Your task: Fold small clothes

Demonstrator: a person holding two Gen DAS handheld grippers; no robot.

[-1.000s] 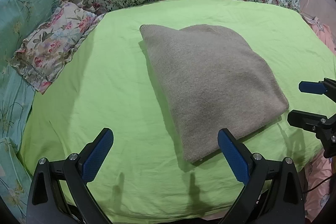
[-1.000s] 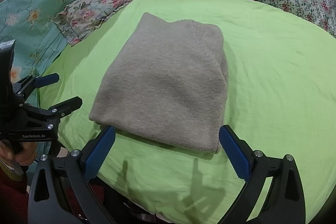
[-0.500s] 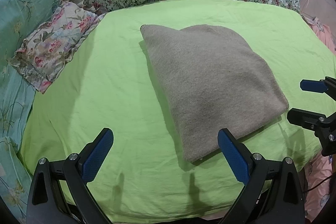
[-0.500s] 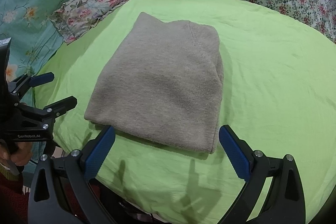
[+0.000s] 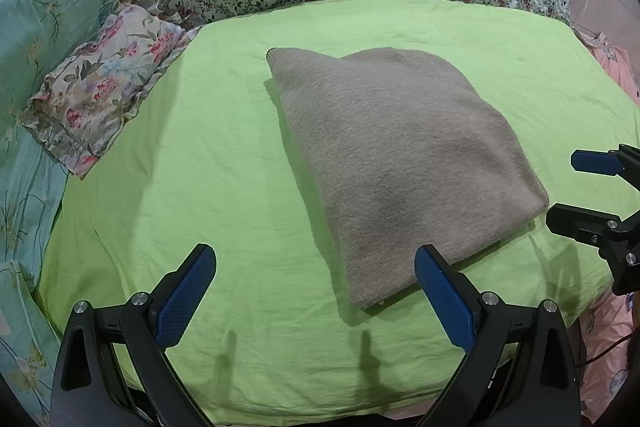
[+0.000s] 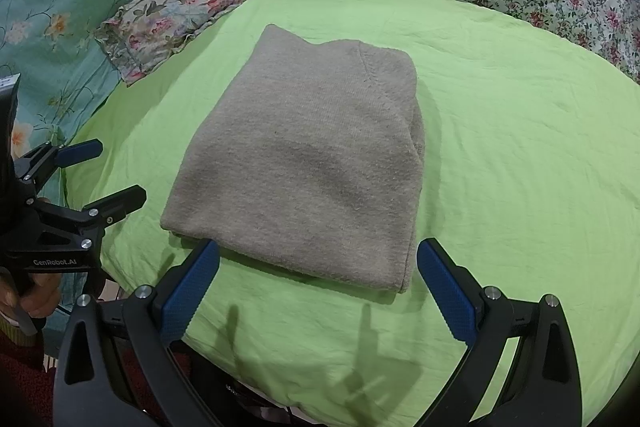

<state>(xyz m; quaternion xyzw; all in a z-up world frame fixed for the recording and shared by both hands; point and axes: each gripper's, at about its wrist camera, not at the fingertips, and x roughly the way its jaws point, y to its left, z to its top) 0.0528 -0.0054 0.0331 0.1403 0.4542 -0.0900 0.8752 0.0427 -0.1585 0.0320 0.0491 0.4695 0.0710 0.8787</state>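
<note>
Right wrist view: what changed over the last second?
The view shifted slightly, so the folded grey sweater sits a little further left and up in frame. Nothing was grasped or released. Both claws, left and right, stay open above the green sheet.

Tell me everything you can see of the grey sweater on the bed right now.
The sweater is a grey-beige knit, soft and fine-ribbed, folded into a thick rectangular bundle with layered edges showing along its right side. A seam curves near its far right corner. It lies flat on the green sheet, roughly centred, one far corner peaking up slightly. Nothing grips it: the left gripper and right gripper both sit open at its near edge, apart from the fabric.
</note>
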